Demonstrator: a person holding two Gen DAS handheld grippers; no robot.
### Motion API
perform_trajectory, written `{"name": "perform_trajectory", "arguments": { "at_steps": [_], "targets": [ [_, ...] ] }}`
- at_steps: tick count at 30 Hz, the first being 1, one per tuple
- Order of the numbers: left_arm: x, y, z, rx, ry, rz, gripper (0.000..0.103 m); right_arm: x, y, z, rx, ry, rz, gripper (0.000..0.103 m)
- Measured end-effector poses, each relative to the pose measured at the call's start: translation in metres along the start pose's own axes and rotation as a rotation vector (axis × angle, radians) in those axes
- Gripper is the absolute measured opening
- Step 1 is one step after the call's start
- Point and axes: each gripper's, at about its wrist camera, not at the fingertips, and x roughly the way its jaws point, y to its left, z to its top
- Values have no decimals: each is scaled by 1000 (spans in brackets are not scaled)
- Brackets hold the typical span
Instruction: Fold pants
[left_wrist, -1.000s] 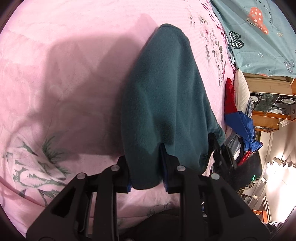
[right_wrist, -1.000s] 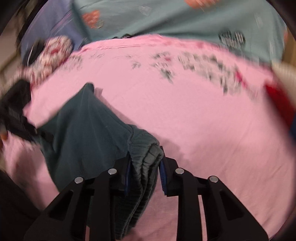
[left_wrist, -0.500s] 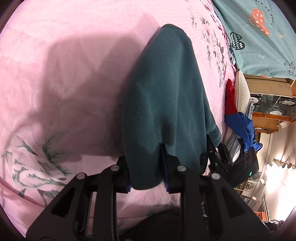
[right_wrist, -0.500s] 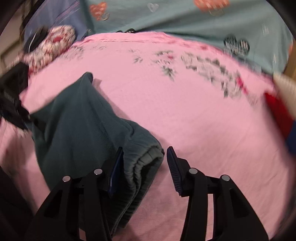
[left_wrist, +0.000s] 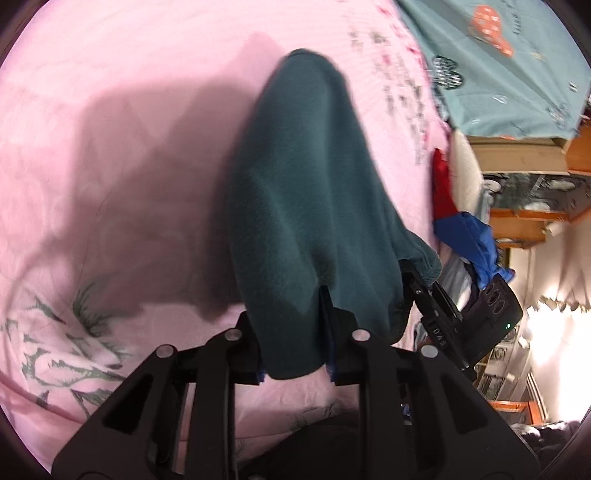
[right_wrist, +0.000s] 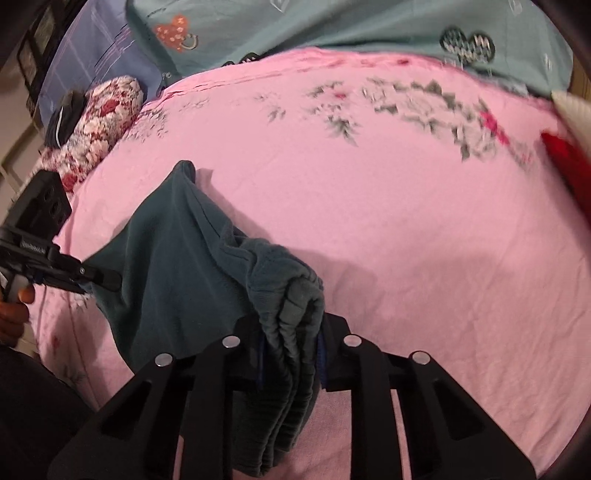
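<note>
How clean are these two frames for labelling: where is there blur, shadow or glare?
Left wrist: motion blur smears the floral print beside the pants; a heavy shadow covers the pink bedspread left of them; blown-out glare at lower right. Right wrist: the bedspread's flowers smear toward the right edge; the right gripper is sharp.

A home bedroom: pink floral bedsheet (right_wrist: 388, 206), patterned pillow (right_wrist: 99, 125), wooden shelves (left_wrist: 524, 214).
</note>
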Motion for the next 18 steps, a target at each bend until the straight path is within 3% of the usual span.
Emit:
{"name": "perform_trajectory", "arguments": {
  "at_steps": [3,7,13,18],
  "targets": [
    [-14,-6,-1,44,-32,-57,21,-18,24,16,-69,-60,-54,20],
    [-53,-13,6,131,-121,-90,21,-25,57,58,-109,-130,-43,20],
    [-162,10,39,217,-318,-29,21,-7,142,144,-207,-252,25,20],
    [-261,49,92,277,-446,65,21,39,221,226,-229,-297,101,20]
  ]
}}
